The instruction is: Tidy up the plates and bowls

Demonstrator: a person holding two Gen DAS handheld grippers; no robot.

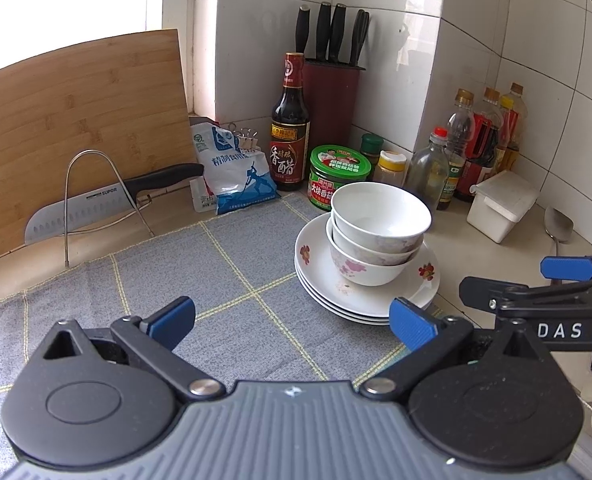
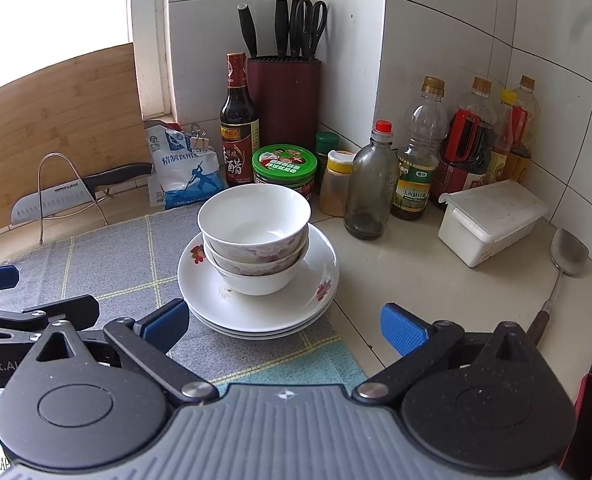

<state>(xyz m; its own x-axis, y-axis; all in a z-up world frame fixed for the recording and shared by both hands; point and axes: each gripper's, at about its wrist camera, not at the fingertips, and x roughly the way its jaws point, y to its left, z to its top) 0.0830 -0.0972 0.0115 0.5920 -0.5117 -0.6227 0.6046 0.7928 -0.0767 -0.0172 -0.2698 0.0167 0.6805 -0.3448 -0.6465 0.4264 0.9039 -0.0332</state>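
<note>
Grey woven cloth (image 1: 200,272) lies under the left gripper (image 1: 292,320), jaws apart and empty. Further right, three nested glazed bowls (image 2: 256,236) sit on stacked plates (image 2: 296,312): smooth, probably slippery and breakable, best pinched at a rim. Right gripper (image 2: 284,324) also gapes, empty.

Three white bowls (image 2: 255,236) with pink flowers sit stacked upright on three stacked white plates (image 2: 296,304), in the frame's middle.
</note>
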